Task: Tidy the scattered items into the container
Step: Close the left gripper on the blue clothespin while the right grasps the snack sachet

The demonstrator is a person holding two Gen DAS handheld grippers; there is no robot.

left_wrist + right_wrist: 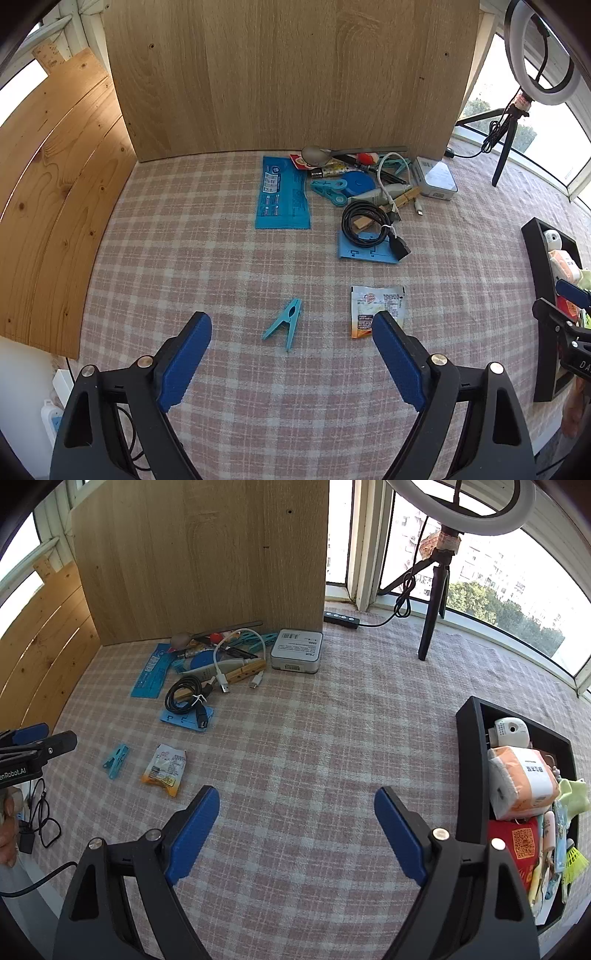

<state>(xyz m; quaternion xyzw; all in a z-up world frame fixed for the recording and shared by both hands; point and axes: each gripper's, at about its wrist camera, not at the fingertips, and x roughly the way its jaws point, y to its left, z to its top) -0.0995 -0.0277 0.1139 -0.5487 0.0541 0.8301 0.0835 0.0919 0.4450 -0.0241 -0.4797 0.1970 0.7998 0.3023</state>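
- Left gripper [291, 334]: jaws wide apart and empty, low over the checked cloth [221, 258]. A teal clothespin [284, 323] lies flat on the cloth between the blue pads [188, 358], touching neither.
- Just right of the peg lies a torn sachet [376, 310]; the right-hand pad overlaps its lower corner in the left wrist view, though contact cannot be told.
- Right gripper [297, 821]: jaws also wide apart, nothing between them — only bare cloth below.
- Black tray [471, 775] sits at the right edge of the table, just right of the right gripper. It already holds a white camera-like gadget [511, 731], an orange-and-white tissue pack [521, 782], a red packet [517, 845] with a QR code, a yellow-green shuttlecock [574, 860] and some smaller bits too cramped to name.
- The rest of the clutter is heaped near the upright wooden board [288, 74], well apart from the tray: a blue wrapper [282, 194], a spoon [317, 155], a coiled black cable [365, 223] lying on a blue card [364, 253], a white cable [384, 177], a wooden peg [406, 197], more teal pegs [328, 188] and a grey box [436, 179].
- A ring light [461, 502] on a tripod stands at the back by the window, with a black power strip [341, 619] beside the board.
- At the far left of the right wrist view, the left gripper's tips show — near the clothespin and the sachet.
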